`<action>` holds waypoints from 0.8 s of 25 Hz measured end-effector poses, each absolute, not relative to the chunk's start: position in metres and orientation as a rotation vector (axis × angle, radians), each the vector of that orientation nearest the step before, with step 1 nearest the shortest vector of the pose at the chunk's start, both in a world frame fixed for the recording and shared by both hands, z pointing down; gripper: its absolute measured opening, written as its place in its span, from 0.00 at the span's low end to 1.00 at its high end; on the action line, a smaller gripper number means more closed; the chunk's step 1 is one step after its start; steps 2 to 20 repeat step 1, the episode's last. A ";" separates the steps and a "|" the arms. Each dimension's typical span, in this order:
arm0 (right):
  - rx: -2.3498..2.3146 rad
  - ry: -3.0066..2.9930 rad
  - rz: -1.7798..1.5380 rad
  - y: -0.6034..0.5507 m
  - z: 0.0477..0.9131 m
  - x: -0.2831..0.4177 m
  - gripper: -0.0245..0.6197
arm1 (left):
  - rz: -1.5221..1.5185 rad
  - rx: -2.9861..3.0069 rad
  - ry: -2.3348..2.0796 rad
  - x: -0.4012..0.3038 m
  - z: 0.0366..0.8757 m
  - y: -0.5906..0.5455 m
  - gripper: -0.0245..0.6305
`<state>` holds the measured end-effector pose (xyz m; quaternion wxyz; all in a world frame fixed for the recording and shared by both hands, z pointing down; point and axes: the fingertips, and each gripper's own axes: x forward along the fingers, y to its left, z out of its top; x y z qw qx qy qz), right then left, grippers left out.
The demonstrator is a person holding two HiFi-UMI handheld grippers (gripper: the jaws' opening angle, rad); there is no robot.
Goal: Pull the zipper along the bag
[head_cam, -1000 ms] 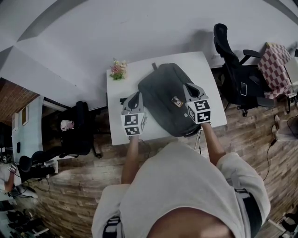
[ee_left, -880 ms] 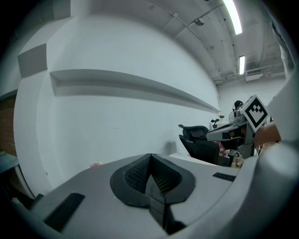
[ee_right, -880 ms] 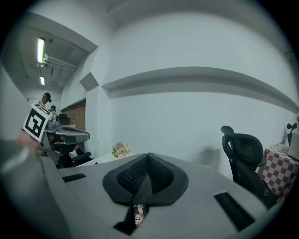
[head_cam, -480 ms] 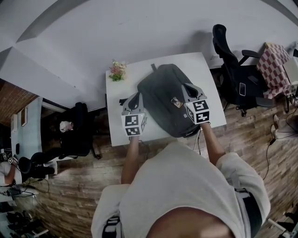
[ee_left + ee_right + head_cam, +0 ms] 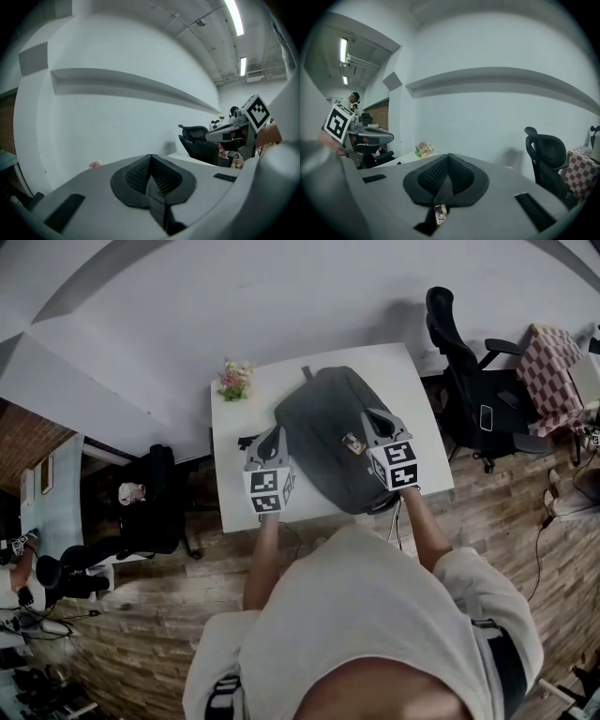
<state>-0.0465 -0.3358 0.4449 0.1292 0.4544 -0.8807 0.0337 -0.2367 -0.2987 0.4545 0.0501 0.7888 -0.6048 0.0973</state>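
On the white counter [image 5: 234,470], a grey backpack [image 5: 323,442] is laid.
Left claw [image 5: 274,431] and right claw [image 5: 368,415] are pressed together.

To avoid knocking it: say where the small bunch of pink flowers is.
In the head view, the small bunch of pink flowers stands at the white table's far left corner, left of the dark grey backpack and apart from it.
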 end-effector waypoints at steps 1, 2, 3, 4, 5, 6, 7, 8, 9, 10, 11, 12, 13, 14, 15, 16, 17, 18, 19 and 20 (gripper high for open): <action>1.319 -2.559 0.099 -0.335 0.446 -0.046 0.06 | 0.298 2.402 -1.841 -0.236 0.455 -0.298 0.08; 1.319 -2.559 0.099 -0.335 0.446 -0.046 0.06 | 0.298 2.402 -1.841 -0.236 0.455 -0.298 0.08; 1.319 -2.559 0.099 -0.335 0.446 -0.046 0.06 | 0.298 2.402 -1.841 -0.236 0.455 -0.298 0.08; 1.319 -2.559 0.099 -0.335 0.446 -0.046 0.06 | 0.298 2.402 -1.841 -0.236 0.455 -0.298 0.08; 1.319 -2.559 0.099 -0.335 0.446 -0.046 0.06 | 0.298 2.402 -1.841 -0.236 0.455 -0.298 0.08; 1.319 -2.559 0.099 -0.335 0.446 -0.046 0.06 | 0.298 2.402 -1.841 -0.236 0.455 -0.298 0.08; 1.319 -2.559 0.099 -0.335 0.446 -0.046 0.06 | 0.298 2.402 -1.841 -0.236 0.455 -0.298 0.08; 1.319 -2.559 0.099 -0.335 0.446 -0.046 0.06 | 0.298 2.402 -1.841 -0.236 0.455 -0.298 0.08; 1.319 -2.559 0.099 -0.335 0.446 -0.046 0.06 | 0.298 2.402 -1.841 -0.236 0.455 -0.298 0.08; 1.319 -2.559 0.099 -0.335 0.446 -0.046 0.06 | 0.298 2.402 -1.841 -0.236 0.455 -0.298 0.08; 1.319 -2.559 0.099 -0.335 0.446 -0.046 0.06 | 0.298 2.402 -1.841 -0.236 0.455 -0.298 0.08; 1.319 -2.559 0.099 -0.335 0.446 -0.046 0.06 | 0.298 2.402 -1.841 -0.236 0.455 -0.298 0.08; 1.319 -2.559 0.099 -0.335 0.446 -0.046 0.06 | 0.298 2.402 -1.841 -0.236 0.455 -0.298 0.08; 1.319 -2.559 0.099 -0.335 0.446 -0.046 0.06 | 0.298 2.402 -1.841 -0.236 0.455 -0.298 0.08; 1.319 -2.559 0.099 -0.335 0.446 -0.046 0.06 | 0.298 2.402 -1.841 -0.236 0.455 -0.298 0.08; 1.319 -2.559 0.099 -0.335 0.446 -0.046 0.06 | 0.298 2.402 -1.841 -0.236 0.455 -0.298 0.08; 1.319 -2.559 0.099 -0.335 0.446 -0.046 0.06 | 0.298 2.402 -1.841 -0.236 0.455 -0.298 0.08; 1.319 -2.559 0.099 -0.335 0.446 -0.046 0.06 | 0.298 2.402 -1.841 -0.236 0.455 -0.298 0.08; 1.319 -2.559 0.099 -0.335 0.446 -0.046 0.06 | 0.298 2.402 -1.841 -0.236 0.455 -0.298 0.08; 1.319 -2.559 0.099 -0.335 0.446 -0.046 0.06 | 0.298 2.402 -1.841 -0.236 0.455 -0.298 0.08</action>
